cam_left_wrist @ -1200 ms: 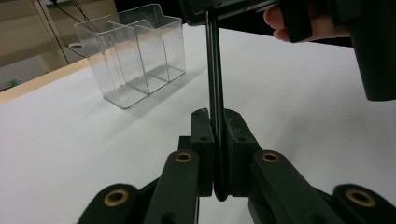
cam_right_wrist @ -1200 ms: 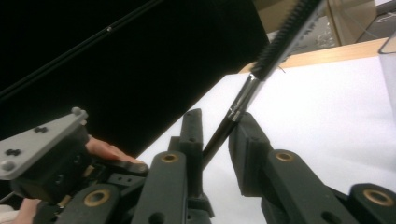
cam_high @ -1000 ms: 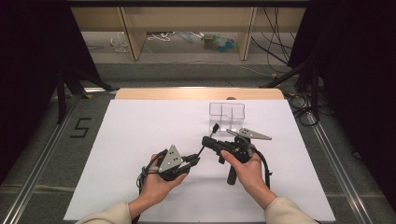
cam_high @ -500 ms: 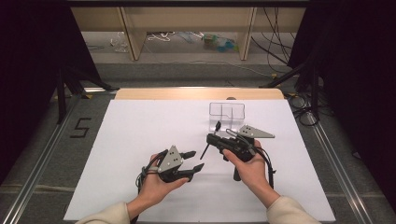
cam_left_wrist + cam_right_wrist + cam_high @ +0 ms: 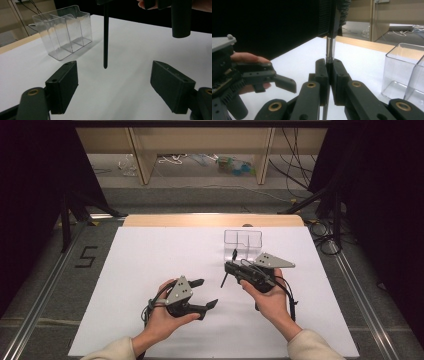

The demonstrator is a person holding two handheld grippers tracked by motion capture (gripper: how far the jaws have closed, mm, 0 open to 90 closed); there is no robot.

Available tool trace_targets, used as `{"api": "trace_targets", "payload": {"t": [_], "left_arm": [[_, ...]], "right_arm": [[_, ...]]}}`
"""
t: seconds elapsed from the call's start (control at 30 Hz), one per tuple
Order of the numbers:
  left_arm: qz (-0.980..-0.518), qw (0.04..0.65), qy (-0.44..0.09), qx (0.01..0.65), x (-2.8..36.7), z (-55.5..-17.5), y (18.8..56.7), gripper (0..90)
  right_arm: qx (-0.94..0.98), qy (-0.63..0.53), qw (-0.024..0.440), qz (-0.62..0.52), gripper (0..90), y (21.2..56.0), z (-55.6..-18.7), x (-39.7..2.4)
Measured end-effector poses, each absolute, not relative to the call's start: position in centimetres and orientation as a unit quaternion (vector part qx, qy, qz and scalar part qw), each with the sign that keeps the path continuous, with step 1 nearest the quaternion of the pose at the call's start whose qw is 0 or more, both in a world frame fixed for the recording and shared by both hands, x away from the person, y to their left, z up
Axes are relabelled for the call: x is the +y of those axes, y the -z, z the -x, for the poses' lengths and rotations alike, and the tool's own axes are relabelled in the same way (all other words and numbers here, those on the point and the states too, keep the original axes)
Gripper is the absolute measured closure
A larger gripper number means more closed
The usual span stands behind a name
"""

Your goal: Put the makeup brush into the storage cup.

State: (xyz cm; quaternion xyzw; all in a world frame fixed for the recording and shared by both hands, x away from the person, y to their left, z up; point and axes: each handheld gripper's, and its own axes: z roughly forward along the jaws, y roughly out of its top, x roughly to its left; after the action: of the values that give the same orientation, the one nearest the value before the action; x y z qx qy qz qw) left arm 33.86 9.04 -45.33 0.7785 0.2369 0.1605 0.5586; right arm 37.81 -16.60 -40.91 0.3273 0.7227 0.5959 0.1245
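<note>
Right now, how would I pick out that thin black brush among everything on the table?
Start at the white table and find the clear plastic two-compartment box near its far edge. Just in front of it, the right gripper is shut on a thin black make-up brush, the only slender stick there, held upright off the table.

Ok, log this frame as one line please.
left gripper: just opened, empty | right gripper: shut on slim black brush | clear plastic organizer: empty

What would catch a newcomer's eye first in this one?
The right tool, near the table's middle, is clamped on a thin black brush held upright above the white table. Just behind it stands an empty clear two-compartment holder. The left tool, jaws just opened with nothing between them, faces the brush.
</note>
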Motion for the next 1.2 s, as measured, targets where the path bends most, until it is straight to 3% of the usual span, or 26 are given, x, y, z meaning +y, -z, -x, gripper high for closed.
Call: {"api": "trace_targets", "payload": {"t": [1.2], "left_arm": [[-0.751, 0.582, -0.197, 0.241, 13.4, -32.4, 43.6, 17.1]], "right_arm": [[0.729, -0.581, 0.146, -0.331, 85.5, 40.4, -38.3, -17.7]]}}
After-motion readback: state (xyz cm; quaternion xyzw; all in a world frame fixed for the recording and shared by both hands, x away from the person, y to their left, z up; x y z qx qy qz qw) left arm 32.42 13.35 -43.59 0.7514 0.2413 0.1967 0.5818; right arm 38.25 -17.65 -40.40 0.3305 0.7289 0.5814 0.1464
